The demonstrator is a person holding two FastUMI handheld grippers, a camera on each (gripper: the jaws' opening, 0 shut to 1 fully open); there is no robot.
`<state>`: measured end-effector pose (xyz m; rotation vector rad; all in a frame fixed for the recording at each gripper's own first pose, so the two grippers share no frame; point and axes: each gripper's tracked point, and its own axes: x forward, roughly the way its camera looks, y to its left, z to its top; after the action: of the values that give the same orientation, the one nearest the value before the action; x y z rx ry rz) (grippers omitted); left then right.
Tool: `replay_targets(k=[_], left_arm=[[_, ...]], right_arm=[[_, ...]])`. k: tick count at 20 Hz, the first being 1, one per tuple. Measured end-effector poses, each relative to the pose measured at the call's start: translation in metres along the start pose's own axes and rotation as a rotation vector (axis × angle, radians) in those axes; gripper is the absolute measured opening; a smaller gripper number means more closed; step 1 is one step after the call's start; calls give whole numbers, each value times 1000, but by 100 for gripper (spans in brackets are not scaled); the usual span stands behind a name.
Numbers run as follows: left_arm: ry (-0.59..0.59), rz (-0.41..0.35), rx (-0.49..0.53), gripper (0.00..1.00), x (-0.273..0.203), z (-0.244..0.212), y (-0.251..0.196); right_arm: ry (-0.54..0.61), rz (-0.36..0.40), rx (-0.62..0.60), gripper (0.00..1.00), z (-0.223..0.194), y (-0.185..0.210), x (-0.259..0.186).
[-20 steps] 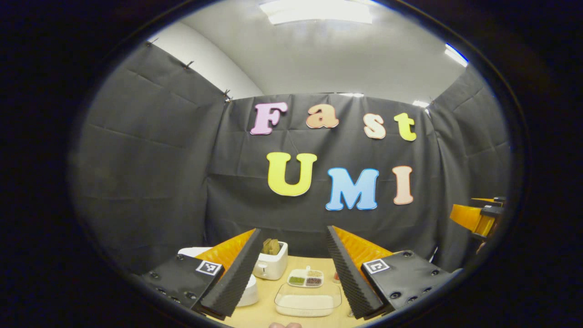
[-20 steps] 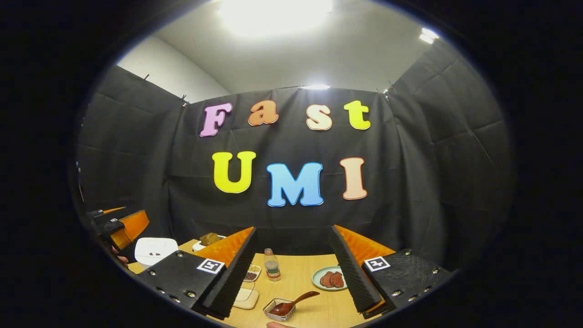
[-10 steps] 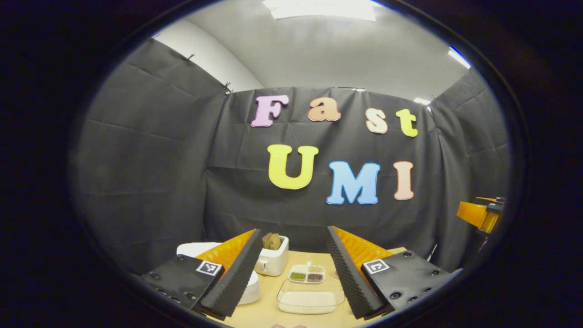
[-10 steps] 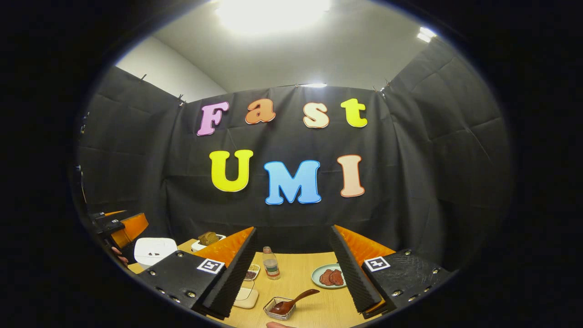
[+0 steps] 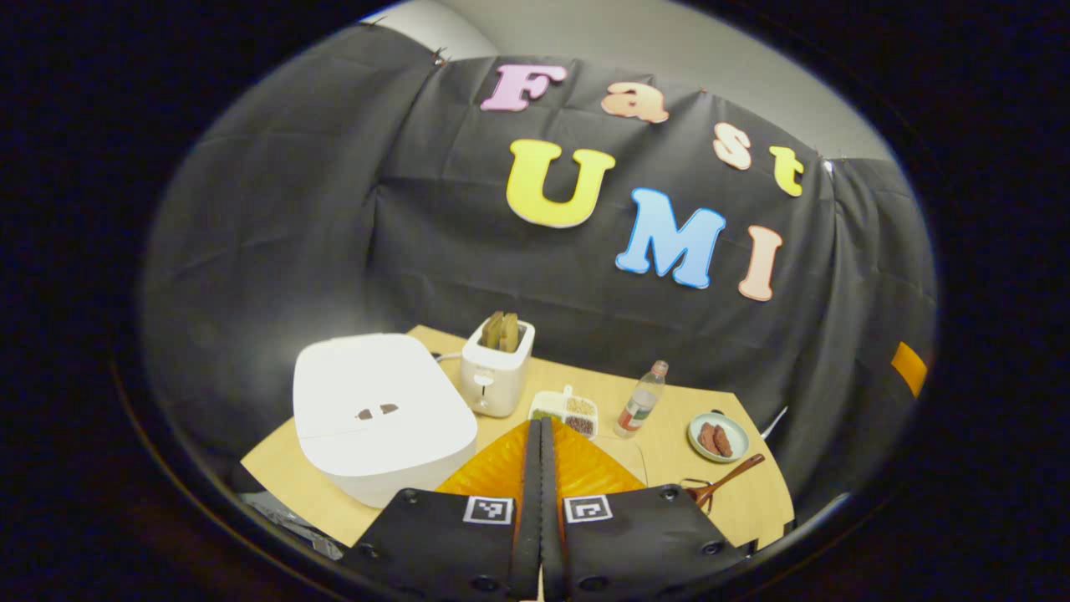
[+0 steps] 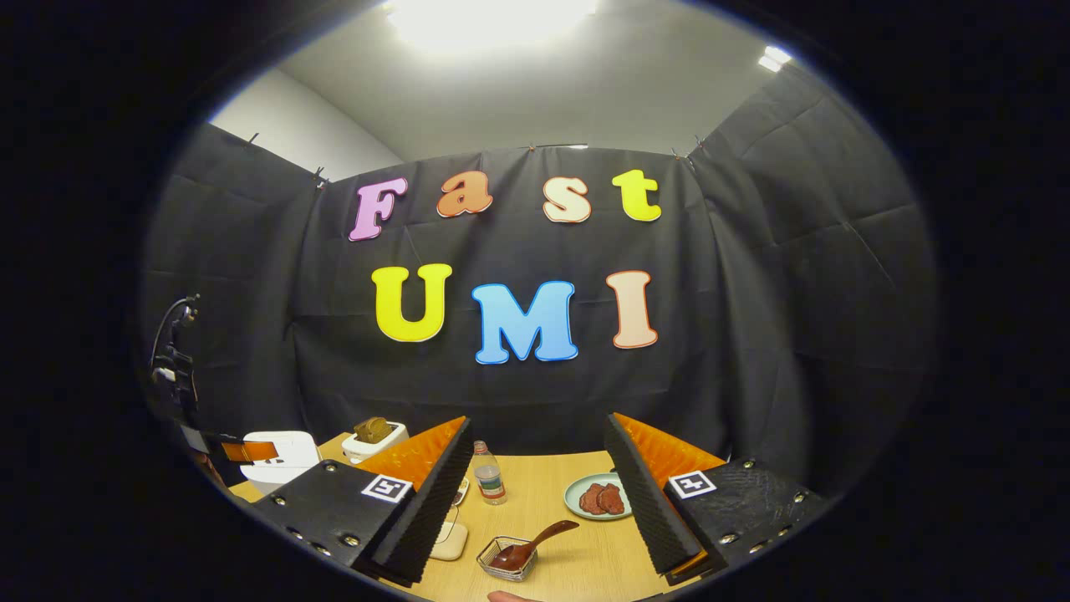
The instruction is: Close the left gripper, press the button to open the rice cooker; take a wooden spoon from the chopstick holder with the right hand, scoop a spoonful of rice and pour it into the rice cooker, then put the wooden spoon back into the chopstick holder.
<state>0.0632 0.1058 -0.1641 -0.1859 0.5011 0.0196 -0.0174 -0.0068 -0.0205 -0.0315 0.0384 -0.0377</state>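
Left gripper view: clenched left tongs [image 5: 540, 510] poised above the lidded rice cooker [image 5: 380, 414].
Right tongs [image 6: 535, 502] gape, released; an off-centre press could miss the button.

A ceiling lamp [image 6: 489, 17] blows out to white glare at the top of the right gripper view, and a smaller light [image 6: 771, 57] glints beside it. The rice cooker [image 5: 380, 410] lid shines overexposed. Fisheye bending curves the edges; focus stays sharp.
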Motion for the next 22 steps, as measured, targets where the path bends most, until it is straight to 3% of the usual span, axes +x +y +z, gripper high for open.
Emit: replay_targets(k=[4, 7, 11, 19, 22], left_arm=[[105, 95, -7, 9, 41, -2, 82], [178, 109, -83, 9, 69, -6, 116], [265, 165, -107, 9, 104, -16, 154], [344, 277, -55, 8, 130, -37, 185], [319, 283, -48, 8, 132, -31, 184]], right_arm=[[31, -16, 8, 96, -13, -4, 8], [51, -25, 4, 96, -19, -8, 13], [64, -38, 5, 96, -24, -9, 19], [86, -60, -2, 96, -30, -15, 22], [82, -71, 9, 96, -30, -18, 24]])
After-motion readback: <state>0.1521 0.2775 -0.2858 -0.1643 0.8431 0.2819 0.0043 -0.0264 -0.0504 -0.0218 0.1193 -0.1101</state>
